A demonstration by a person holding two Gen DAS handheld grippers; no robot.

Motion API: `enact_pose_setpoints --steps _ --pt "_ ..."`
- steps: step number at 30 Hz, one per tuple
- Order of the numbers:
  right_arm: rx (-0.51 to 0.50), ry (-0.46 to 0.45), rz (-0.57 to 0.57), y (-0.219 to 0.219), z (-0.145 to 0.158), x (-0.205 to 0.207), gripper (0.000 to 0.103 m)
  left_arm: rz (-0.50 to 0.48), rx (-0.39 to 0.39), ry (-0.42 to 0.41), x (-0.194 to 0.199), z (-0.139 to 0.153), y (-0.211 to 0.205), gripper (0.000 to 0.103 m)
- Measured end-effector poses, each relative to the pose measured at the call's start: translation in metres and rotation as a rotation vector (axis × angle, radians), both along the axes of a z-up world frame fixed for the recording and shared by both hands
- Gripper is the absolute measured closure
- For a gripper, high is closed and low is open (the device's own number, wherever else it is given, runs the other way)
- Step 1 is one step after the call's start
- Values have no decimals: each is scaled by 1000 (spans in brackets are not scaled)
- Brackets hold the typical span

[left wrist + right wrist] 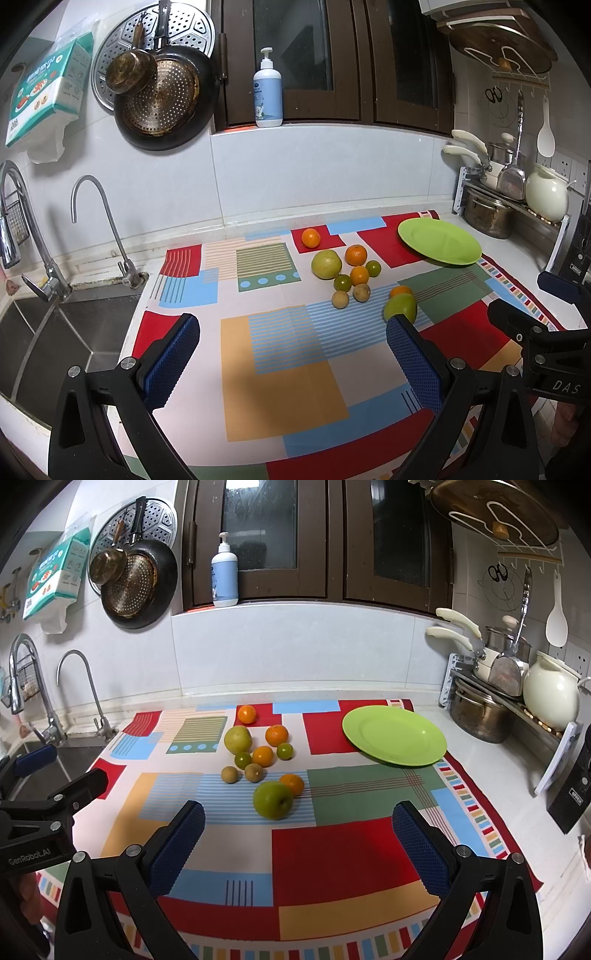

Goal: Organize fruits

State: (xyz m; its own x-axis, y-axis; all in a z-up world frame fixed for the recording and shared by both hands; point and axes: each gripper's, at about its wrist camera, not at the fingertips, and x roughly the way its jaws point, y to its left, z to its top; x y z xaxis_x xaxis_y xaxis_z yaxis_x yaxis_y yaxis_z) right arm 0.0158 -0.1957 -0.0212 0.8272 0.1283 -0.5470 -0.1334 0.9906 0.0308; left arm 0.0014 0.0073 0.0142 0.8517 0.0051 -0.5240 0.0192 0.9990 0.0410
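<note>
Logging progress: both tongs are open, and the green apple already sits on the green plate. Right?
Not quite. Both the left tongs and right tongs are open, but the right wrist view shows the green apple on the patterned cloth, touching an orange; the green plate holds nothing.

Your two wrist cameras sit side by side low over the cloth (280,369), both looking forward past their own tongs toward the back wall, sharing the fruit pile (258,757) and plate (394,736) ahead.
</note>
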Motion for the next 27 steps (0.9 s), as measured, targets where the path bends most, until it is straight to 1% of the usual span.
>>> enact_pose_setpoints --steps 27 --pt "1 -4 0 0 0 0 1 0 1 -8 -3 -2 -2 0"
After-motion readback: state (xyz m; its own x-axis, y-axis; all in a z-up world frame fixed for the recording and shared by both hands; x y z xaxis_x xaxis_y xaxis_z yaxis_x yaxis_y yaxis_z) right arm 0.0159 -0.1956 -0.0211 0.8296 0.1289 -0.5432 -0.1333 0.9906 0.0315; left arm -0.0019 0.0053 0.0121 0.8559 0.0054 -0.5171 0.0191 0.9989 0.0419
